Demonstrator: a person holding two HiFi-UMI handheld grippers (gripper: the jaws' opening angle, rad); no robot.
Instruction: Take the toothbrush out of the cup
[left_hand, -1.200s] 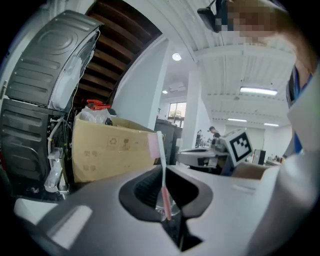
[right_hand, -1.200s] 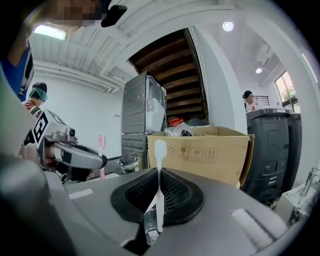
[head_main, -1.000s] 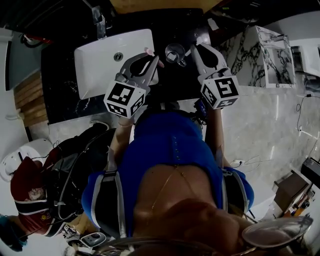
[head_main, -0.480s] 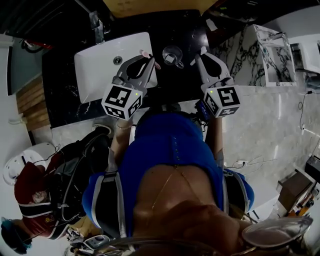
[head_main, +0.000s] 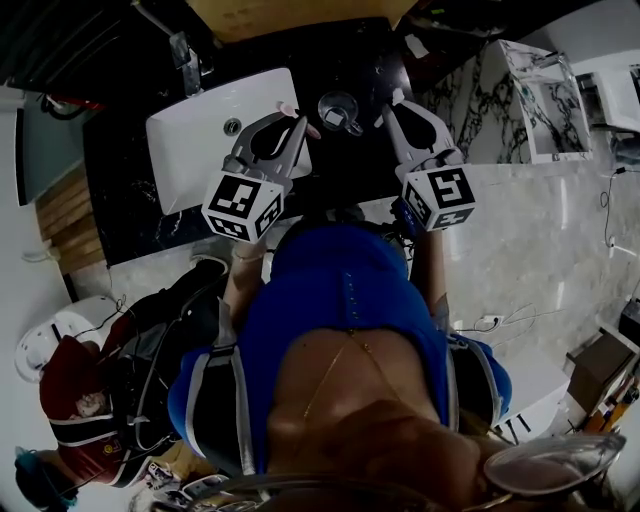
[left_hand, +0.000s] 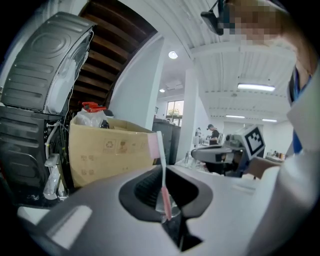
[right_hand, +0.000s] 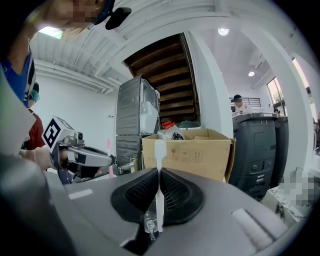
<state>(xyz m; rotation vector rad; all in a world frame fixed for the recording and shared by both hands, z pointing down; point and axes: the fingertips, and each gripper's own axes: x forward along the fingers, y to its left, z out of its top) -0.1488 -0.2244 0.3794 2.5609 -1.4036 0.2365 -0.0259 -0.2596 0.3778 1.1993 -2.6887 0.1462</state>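
My left gripper (head_main: 297, 122) is shut on a pink toothbrush (head_main: 289, 105), whose head pokes out over the edge of the white sink (head_main: 205, 130). In the left gripper view the pink toothbrush (left_hand: 161, 172) stands upright between the closed jaws of the left gripper (left_hand: 164, 200). My right gripper (head_main: 390, 103) is shut on a white toothbrush (head_main: 397, 95). In the right gripper view that white toothbrush (right_hand: 159, 180) rises straight up from the right gripper (right_hand: 159, 200). A clear glass cup (head_main: 340, 108) sits on the black counter between the two grippers, apart from both.
A faucet (head_main: 184, 52) stands behind the sink. The black counter (head_main: 345, 160) runs under both grippers, with marbled wall panels (head_main: 520, 110) to the right. A cardboard box (right_hand: 187, 150) and dark cabinets lie ahead. A person in red (head_main: 75, 390) sits at lower left.
Both grippers keep their hold on their toothbrushes and have barely shifted. The head view has drifted slightly.
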